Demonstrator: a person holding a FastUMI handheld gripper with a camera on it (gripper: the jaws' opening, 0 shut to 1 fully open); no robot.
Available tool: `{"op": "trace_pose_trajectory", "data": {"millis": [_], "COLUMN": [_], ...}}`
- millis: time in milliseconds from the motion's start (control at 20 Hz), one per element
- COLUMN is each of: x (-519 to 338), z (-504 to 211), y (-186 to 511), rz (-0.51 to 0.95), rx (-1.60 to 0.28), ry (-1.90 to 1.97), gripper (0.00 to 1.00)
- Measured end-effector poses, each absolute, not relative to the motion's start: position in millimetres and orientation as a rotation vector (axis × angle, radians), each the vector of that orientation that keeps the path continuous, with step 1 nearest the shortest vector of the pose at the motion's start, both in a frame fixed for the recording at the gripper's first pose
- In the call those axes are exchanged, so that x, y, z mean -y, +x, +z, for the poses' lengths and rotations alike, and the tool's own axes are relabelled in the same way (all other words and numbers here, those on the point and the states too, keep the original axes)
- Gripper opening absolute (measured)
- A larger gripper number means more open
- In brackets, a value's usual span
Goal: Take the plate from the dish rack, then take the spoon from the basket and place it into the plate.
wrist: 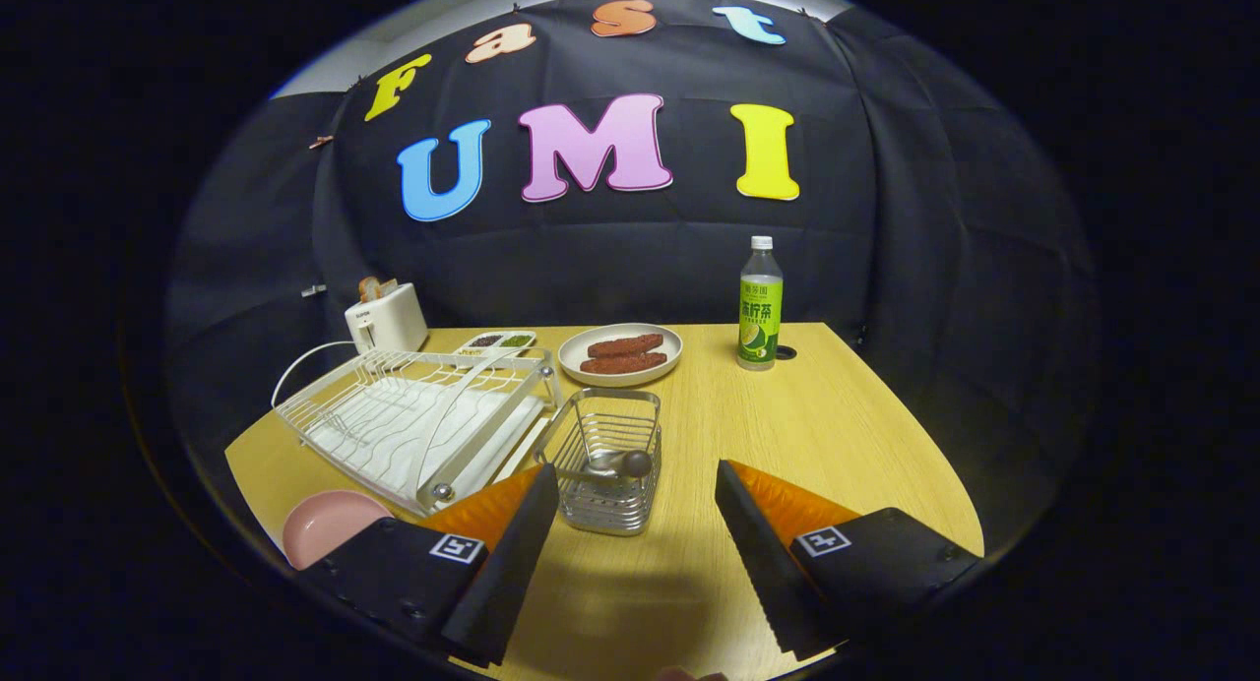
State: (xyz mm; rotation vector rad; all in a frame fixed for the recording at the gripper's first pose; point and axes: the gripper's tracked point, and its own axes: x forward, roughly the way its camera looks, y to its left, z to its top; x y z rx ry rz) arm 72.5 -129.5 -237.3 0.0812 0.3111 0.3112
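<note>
A pink plate (330, 524) lies flat on the table, just left of my left finger and in front of the white dish rack (413, 425), whose slots hold no dishes. A metal wire basket (605, 460) stands just ahead of my fingers, slightly left of the gap. Inside it a metal spoon (615, 464) lies across, its bowl toward the right. My gripper (638, 543) is open above the table with nothing between its fingers.
A white plate with brown food pieces (620, 354) sits behind the basket. A green bottle (760, 307) stands at the back right beside a table hole. A white toaster (386, 317) and a small condiment tray (497, 342) are behind the rack.
</note>
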Motion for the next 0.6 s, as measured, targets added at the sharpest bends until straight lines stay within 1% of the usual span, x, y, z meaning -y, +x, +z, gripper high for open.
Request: {"op": "trace_pose_trajectory", "data": {"millis": [400,450,500,550,600], "x": [115.0,113.2,111.2,107.9,105.4], "z": [-242.3,-243.0,-244.6,-244.3,-243.7], "y": [110.1,114.6,117.3,117.7,117.8], "rz": [0.339,0.340,0.346,0.354,0.356], "rx": [-0.231,-0.226,-0.222,-0.219,-0.216], "ry": [0.078,0.079,0.077,0.080,0.079], "gripper": [0.98,0.96,0.89,0.84,0.75]}}
